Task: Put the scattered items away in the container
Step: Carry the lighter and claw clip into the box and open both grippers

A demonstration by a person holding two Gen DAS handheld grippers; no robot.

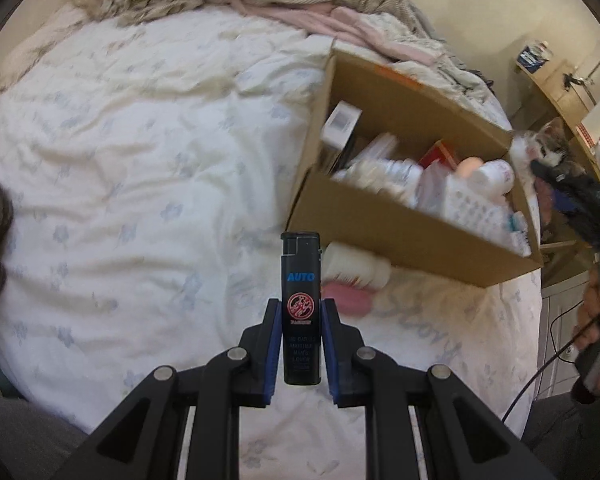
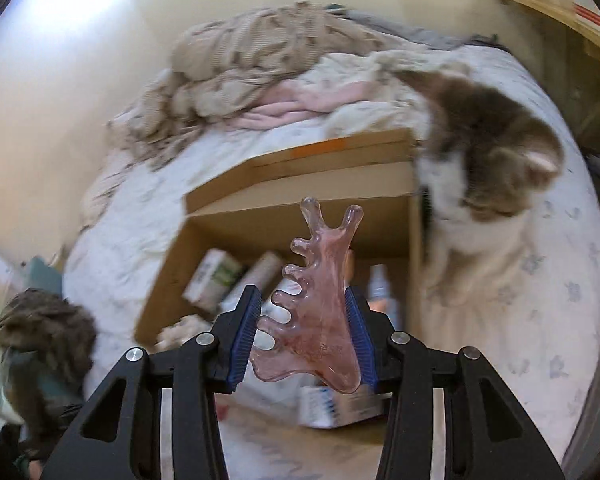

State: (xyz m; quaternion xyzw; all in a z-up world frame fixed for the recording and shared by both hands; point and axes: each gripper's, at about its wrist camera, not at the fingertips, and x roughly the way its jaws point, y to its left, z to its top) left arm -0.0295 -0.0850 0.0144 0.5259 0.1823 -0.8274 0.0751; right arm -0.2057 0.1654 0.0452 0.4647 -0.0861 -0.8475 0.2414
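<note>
Over the bed (image 1: 120, 152), I hold my left claw (image 1: 300, 320) clamped on a black lighter (image 1: 301, 304), upright, just short of the cardboard box (image 1: 400, 236). My right claw (image 2: 306, 320) is half spread, gripping a pink comb-shaped massage tool (image 2: 320, 320) above the open box (image 2: 300, 224), which already holds bottles and packets. Beside the box sits a cat (image 2: 480, 152).

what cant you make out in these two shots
- Left wrist view: contents of the cardboard box are motion-blurred; labels unreadable.
- Left wrist view: the pink and white item is blurred, partly behind the lighter.
- Right wrist view: the cat is blurred, face unclear.
</note>
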